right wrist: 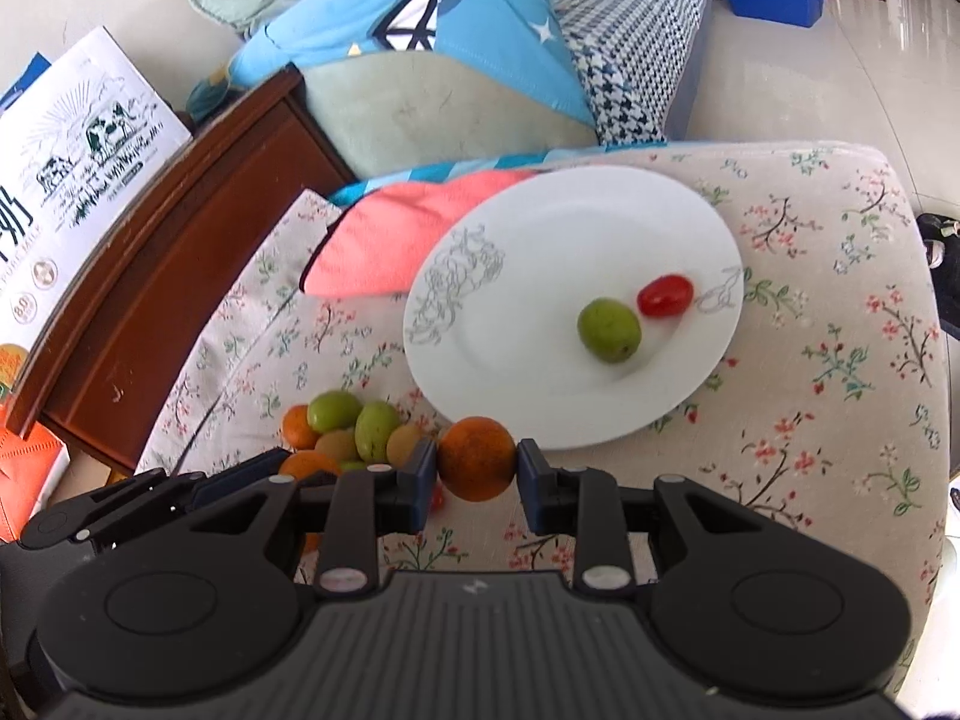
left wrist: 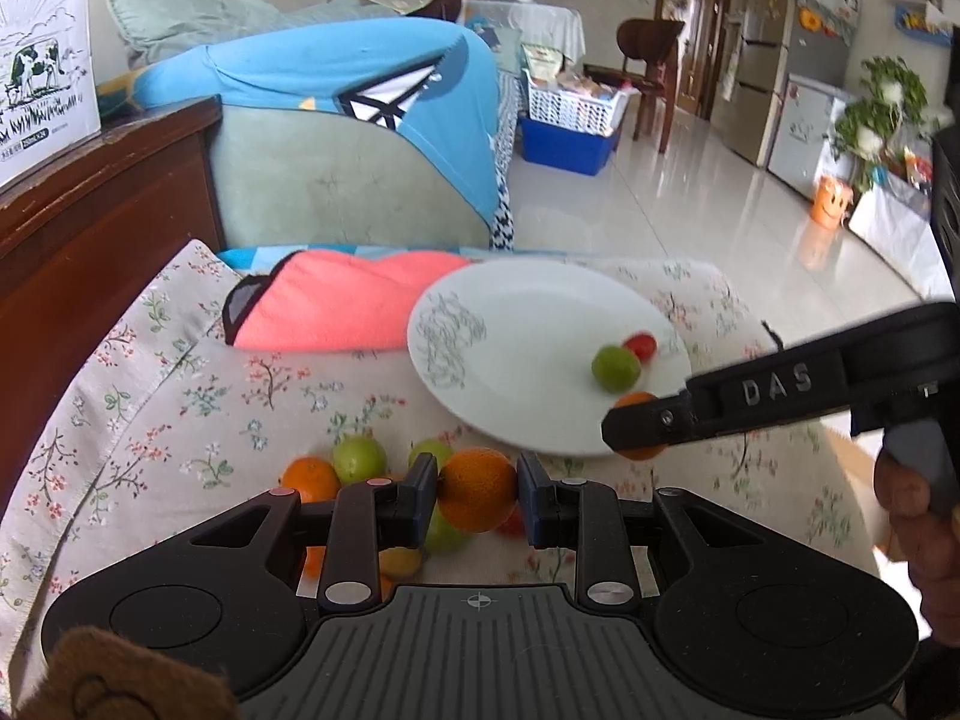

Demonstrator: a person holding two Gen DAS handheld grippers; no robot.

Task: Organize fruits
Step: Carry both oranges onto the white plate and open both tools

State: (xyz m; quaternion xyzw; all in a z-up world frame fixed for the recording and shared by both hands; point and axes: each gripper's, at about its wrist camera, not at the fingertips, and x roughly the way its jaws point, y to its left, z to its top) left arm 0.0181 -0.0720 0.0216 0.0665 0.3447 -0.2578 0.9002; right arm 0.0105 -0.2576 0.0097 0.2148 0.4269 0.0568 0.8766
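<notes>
A white plate [left wrist: 528,324] [right wrist: 540,240] lies on the floral cloth, holding a green fruit [left wrist: 615,367] [right wrist: 608,330] and a red cherry tomato [left wrist: 641,345] [right wrist: 665,294]. My left gripper [left wrist: 477,495] is shut on an orange [left wrist: 477,495] above a pile of green and orange fruits [left wrist: 336,471] [right wrist: 354,429]. My right gripper [right wrist: 477,468] is shut on another orange [right wrist: 477,468], held at the plate's near rim; it shows in the left wrist view [left wrist: 639,426] from the side.
A pink cloth [left wrist: 336,306] [right wrist: 390,240] lies behind the plate. A dark wooden cabinet [left wrist: 90,228] [right wrist: 180,228] with a milk carton box [right wrist: 72,138] stands left. A sofa with blue and green cushions [left wrist: 336,120] is behind. Tiled floor lies to the right.
</notes>
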